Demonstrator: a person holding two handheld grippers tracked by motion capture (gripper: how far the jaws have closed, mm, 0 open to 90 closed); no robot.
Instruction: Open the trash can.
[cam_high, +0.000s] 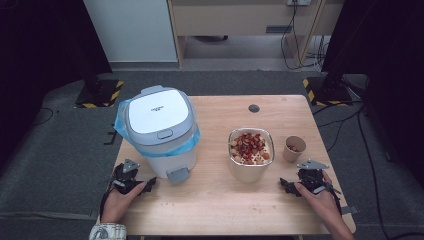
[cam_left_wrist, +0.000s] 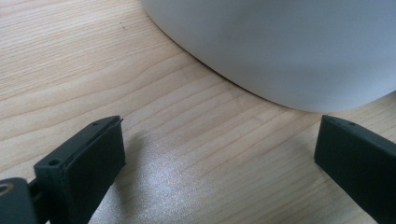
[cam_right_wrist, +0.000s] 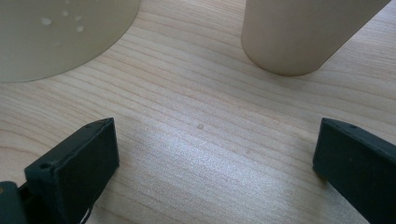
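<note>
Light wooden table (cam_high: 210, 200) with lidded white bin (cam_high: 159, 131), food-filled container (cam_high: 251, 154), paper cup (cam_high: 294, 148).

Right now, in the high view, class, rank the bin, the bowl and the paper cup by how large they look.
1. White pedal bin, clearly largest.
2. Bowl of red and pale food scraps.
3. Paper cup, smallest.
All stand at similar depth, so the order seems safe.

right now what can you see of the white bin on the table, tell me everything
The bin is white plastic with a rounded square lid, shut, bearing a small grey latch and faint lettering. A blue bag liner sticks out under the lid. A grey pedal juts from its base. It stands upright on the left of the wooden table, just beyond the left tool.
</note>
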